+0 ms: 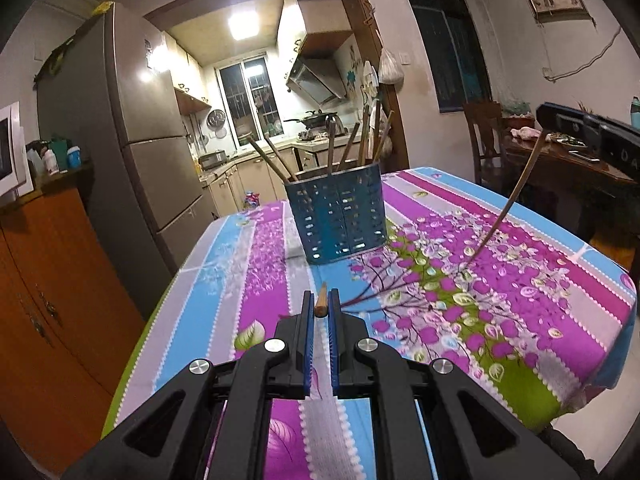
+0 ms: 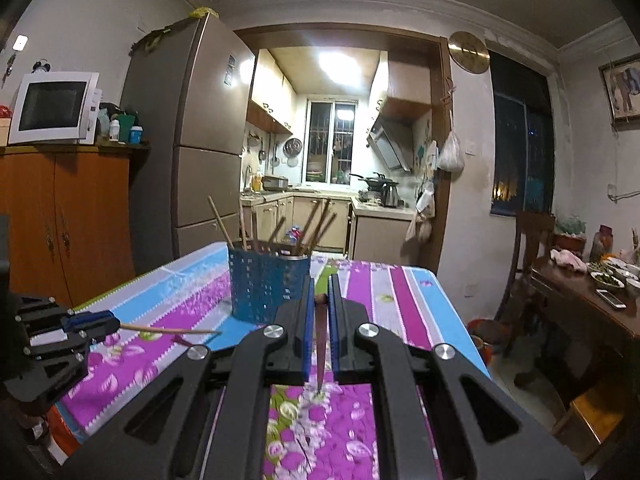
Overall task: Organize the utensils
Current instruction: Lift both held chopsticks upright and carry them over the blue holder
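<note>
A blue perforated utensil holder [image 1: 338, 216] [image 2: 268, 286] stands on the flowered tablecloth [image 1: 520, 280] with several wooden chopsticks [image 1: 276, 160] leaning in it. My left gripper [image 1: 321, 296] [image 2: 116, 324] is shut on a chopstick [image 1: 321, 307] [image 2: 168, 330] that lies about level above the cloth, short of the holder. My right gripper [image 2: 322, 280] [image 1: 546, 124] is shut on a second, darker chopstick [image 2: 320, 344] [image 1: 504, 208]. That one hangs down with its tip just over the cloth, to the right of the holder.
A tall fridge [image 1: 132, 120] and an orange cabinet [image 2: 68, 216] with a microwave [image 2: 52, 106] stand left of the table. To the right are a wooden chair [image 2: 528, 248] and a dark table [image 2: 592, 300] with dishes. The kitchen doorway lies behind the holder.
</note>
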### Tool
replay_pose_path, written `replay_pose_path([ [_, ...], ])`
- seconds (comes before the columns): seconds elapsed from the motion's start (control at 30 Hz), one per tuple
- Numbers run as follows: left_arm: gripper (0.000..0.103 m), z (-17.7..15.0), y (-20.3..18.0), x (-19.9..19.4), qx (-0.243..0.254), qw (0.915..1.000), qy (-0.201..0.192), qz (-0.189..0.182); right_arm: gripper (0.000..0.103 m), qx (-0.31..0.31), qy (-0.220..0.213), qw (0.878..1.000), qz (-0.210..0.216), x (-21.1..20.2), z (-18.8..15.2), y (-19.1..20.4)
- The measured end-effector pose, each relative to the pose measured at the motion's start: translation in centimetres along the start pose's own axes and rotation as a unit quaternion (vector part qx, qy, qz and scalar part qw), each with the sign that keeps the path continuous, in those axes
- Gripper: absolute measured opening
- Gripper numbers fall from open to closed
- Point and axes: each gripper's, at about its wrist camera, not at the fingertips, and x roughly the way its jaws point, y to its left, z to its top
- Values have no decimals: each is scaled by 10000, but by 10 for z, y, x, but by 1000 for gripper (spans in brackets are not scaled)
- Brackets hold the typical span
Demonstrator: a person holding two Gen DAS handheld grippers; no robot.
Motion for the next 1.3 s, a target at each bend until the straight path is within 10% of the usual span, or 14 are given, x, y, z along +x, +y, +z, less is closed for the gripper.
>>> replay_pose_path([
  [0.57, 8, 32, 11, 20, 4, 9998, -166, 125, 5, 81, 25, 9991, 421, 38, 30, 5],
  [0.97, 8, 77, 59, 35, -622, 9950, -72, -780, 5, 386, 178, 9968, 679, 70, 56, -2],
  [1.3, 8, 129, 74, 24, -564, 9934, -623, -780, 5, 337, 18, 9962, 800, 84, 100, -3],
])
